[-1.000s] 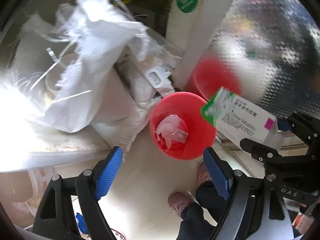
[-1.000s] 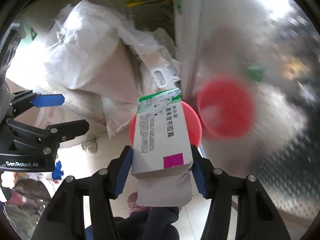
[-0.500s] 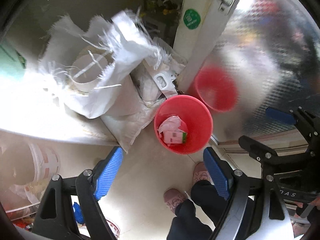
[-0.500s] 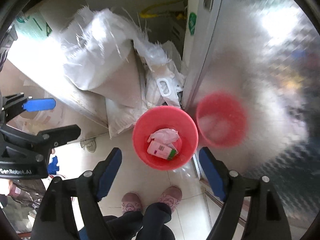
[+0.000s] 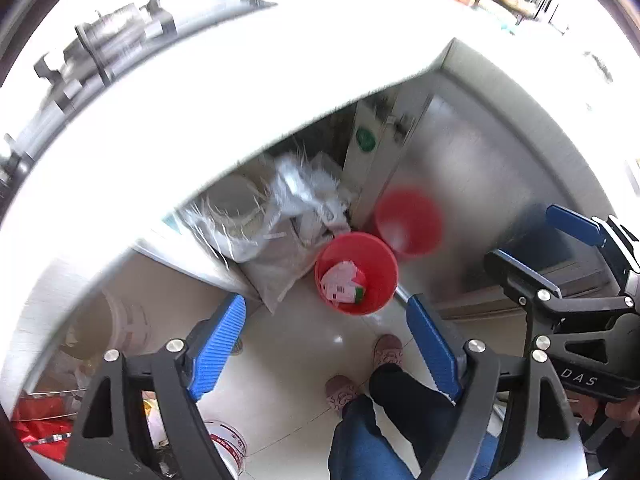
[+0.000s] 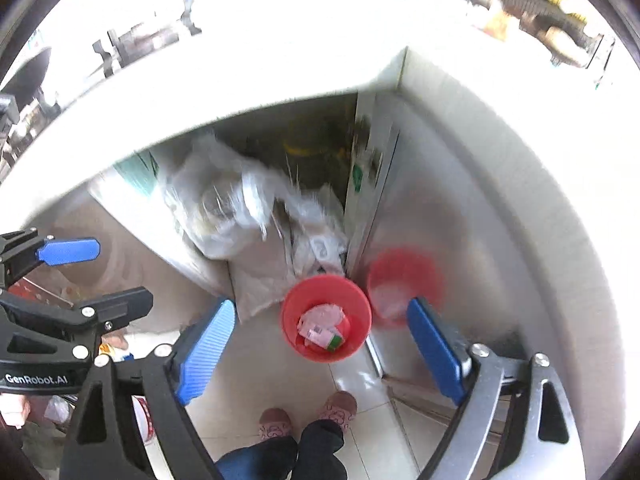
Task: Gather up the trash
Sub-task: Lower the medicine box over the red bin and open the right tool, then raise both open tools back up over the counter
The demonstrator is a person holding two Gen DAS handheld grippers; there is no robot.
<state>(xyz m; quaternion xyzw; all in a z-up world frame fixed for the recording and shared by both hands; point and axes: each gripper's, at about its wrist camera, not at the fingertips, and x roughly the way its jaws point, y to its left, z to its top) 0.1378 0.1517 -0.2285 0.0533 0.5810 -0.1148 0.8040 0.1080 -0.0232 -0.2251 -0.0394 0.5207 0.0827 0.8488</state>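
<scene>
Worktop (image 5: 280,80) edge, white and overexposed, arches high above the red bin (image 5: 357,273), which serves as the landmark on the tiled floor (image 5: 288,360). Behind the bin, under that edge, sits a heap of frayed white sacks (image 5: 280,208); just beside the bin to its right stands a shiny metal door (image 6: 440,220) that throws back a blurred red reflection, and a later drop aimed at that false image would land on the floor. Both tongs hang well above the bin, wide open and holding nothing: the left tongs (image 5: 326,344) and the right tongs (image 6: 320,354). From this height anything released off-centre could glance off the rim, and the person's slippers (image 6: 308,414) stand near the bin, so a step forward might tip it. Inside the bin lies the trash, a flattened white carton (image 6: 320,334) with a green end on crumpled tissue; its printing and barcode are too small to read. Readable writing is limited to "GenRobot.AI" on the left tool's body in the right view and "DAS" on the right tool in the left view, while a round green sticker (image 5: 365,138) behind the bin stays illegible.
</scene>
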